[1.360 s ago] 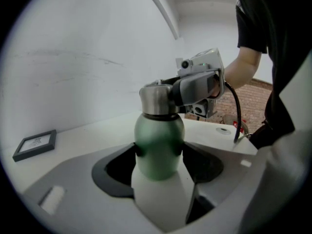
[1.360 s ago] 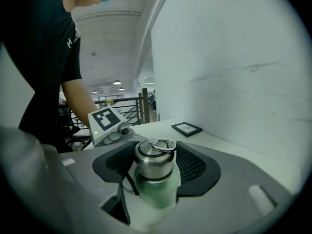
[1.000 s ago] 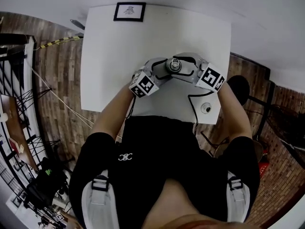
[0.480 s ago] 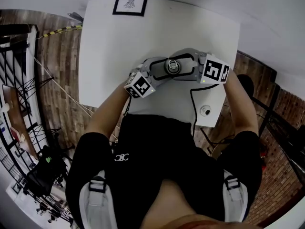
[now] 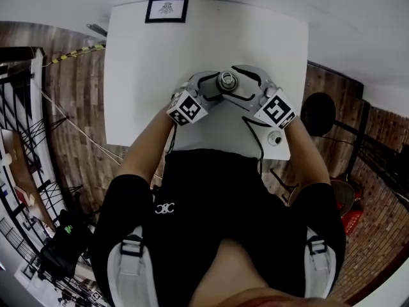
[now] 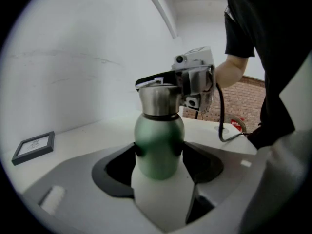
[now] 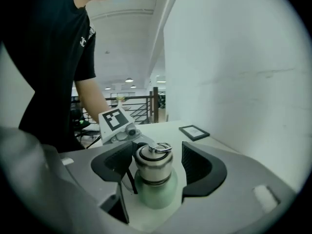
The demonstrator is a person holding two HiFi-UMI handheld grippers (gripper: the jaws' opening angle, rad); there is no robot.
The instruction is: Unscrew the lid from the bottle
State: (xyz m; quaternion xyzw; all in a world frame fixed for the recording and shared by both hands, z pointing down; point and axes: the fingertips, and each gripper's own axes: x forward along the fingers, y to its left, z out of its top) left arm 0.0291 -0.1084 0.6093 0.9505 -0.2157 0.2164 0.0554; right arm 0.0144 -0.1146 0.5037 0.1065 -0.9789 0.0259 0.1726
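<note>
A green bottle [image 6: 158, 145] with a steel lid [image 6: 157, 99] stands upright on the white table [image 5: 147, 75]. My left gripper [image 6: 160, 156] is shut on the green body, with both pads pressing on its sides. From the opposite side my right gripper [image 7: 156, 164] straddles the lid [image 7: 152, 164]. Its jaws have just been opening; the lid stands between the pads with a small gap on each side. In the head view the bottle [image 5: 227, 80] shows from above between both grippers, near the table's front half.
A black-framed card [image 5: 167, 9] lies at the table's far edge. A small round object [image 5: 275, 137] on a cable sits at the near right corner. A dark round stool [image 5: 317, 114] stands right of the table. A white wall lies beyond.
The right gripper's rear end has swung towards the person around the bottle, and its jaws stand slightly wider off the lid. The left gripper keeps its hold in place.
</note>
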